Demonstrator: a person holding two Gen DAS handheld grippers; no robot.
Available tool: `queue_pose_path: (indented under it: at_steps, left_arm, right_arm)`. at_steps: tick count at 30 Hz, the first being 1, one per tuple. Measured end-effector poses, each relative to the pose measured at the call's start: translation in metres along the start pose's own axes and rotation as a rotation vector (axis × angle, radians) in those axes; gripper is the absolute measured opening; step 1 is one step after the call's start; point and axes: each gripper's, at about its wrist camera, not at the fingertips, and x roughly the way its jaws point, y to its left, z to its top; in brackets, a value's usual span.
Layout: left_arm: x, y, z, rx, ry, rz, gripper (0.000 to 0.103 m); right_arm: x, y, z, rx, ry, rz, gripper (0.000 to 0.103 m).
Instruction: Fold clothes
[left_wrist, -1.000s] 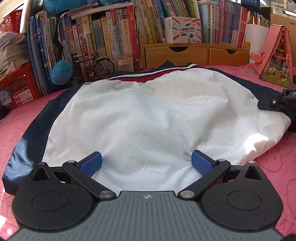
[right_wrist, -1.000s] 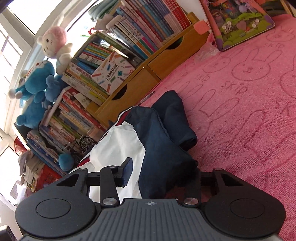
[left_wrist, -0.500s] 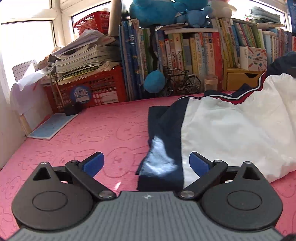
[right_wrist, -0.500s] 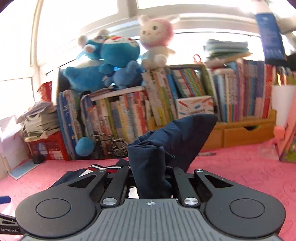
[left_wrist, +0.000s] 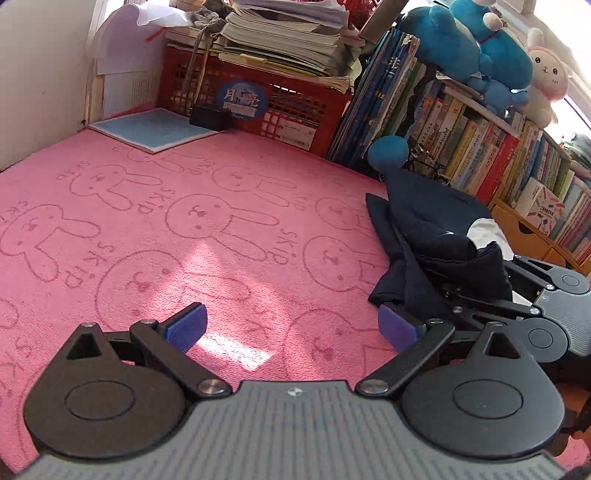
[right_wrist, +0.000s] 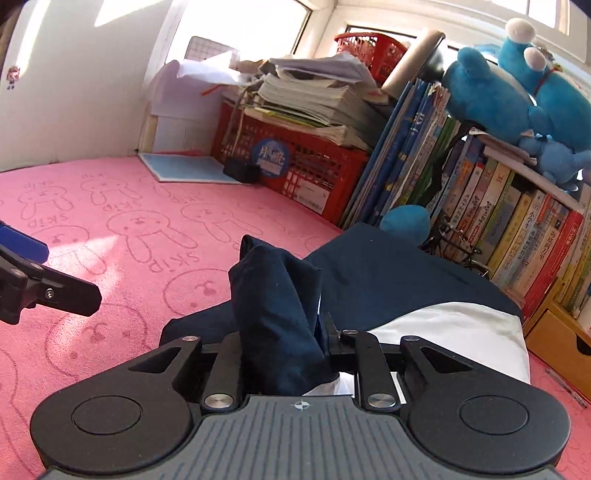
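I am pinching a navy cloth sleeve (right_wrist: 280, 295) in my right gripper (right_wrist: 284, 354), folding it across the navy-and-white jacket (right_wrist: 443, 317), while my left gripper (left_wrist: 291, 328) is hanging open.

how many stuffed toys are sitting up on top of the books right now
3 at least: two blue plush toys side by side atop the book row, a pink-and-white bunny at their right. Others may be cut off.
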Motion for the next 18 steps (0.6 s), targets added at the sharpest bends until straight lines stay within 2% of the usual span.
queue_pose_path:
  at_steps: [1,2,5,8,14,16,18]
  left_arm:
    - [0.0,-0.004,0.002,-0.012,0.0,-0.056,0.101]
    - [0.0,-0.01,0.003,-0.017,0.002,-0.106,0.101]
    - [0.008,-0.032,0.0,0.003,0.021,-0.147,0.102]
    - [0.017,-0.053,-0.003,0.024,0.04,-0.185,0.103]
    - [0.035,-0.096,-0.009,0.066,0.079,-0.261,0.103]
    - [0.045,-0.101,-0.01,0.07,0.068,-0.2,0.101]
    - [0.042,-0.096,-0.008,0.019,0.035,-0.2,0.096]
  right_arm:
    - [-0.01,-0.002,-0.004,0.004,-0.012,0.005,0.063]
    - [-0.02,-0.004,-0.008,0.008,-0.024,0.009,0.073]
    - [-0.05,-0.009,-0.021,0.012,-0.052,0.004,0.082]
    - [-0.075,-0.017,-0.038,0.015,-0.058,-0.035,0.09]
    - [-0.094,-0.035,-0.071,0.023,-0.007,-0.137,0.094]
    - [-0.097,-0.039,-0.079,0.029,0.012,-0.178,0.095]
    - [-0.101,-0.043,-0.087,0.034,0.032,-0.22,0.095]
